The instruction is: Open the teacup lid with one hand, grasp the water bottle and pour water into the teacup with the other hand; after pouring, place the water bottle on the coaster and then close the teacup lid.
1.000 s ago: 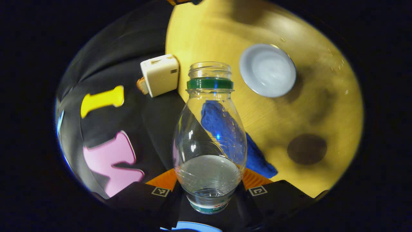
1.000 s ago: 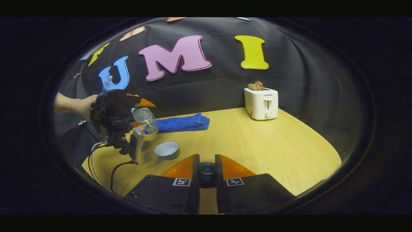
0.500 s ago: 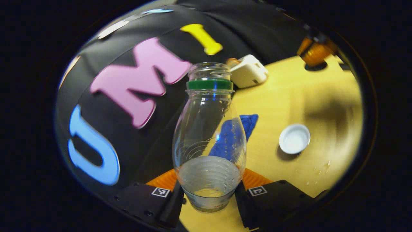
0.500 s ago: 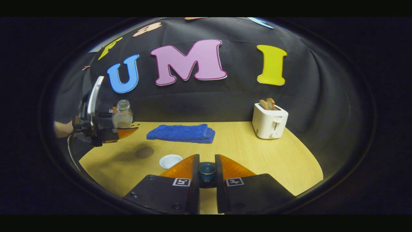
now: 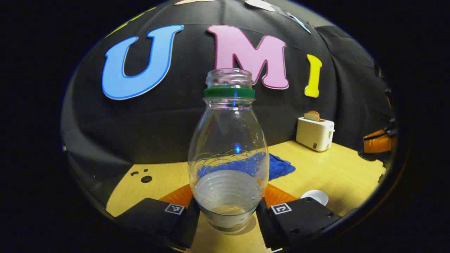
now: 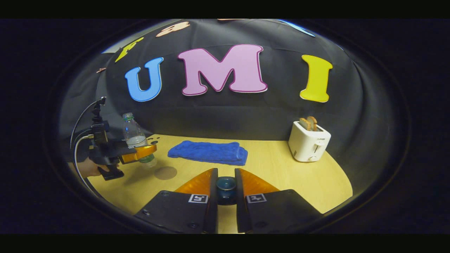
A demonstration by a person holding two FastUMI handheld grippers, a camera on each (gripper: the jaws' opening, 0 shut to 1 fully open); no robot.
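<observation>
The left gripper (image 5: 228, 211) clamps the bottle (image 5: 228, 151) upright, mouth uncapped, about a third full, low over the table (image 6: 281, 175). The coaster (image 6: 165, 173) lies just beside it, toward the right gripper (image 6: 226, 188), whose fingers pinch the dark lid (image 6: 226, 185). The cup (image 5: 315, 196) sits nearby.

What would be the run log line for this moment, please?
left gripper: holds water bottle upright | right gripper: holds teacup lid | coaster: bare
</observation>
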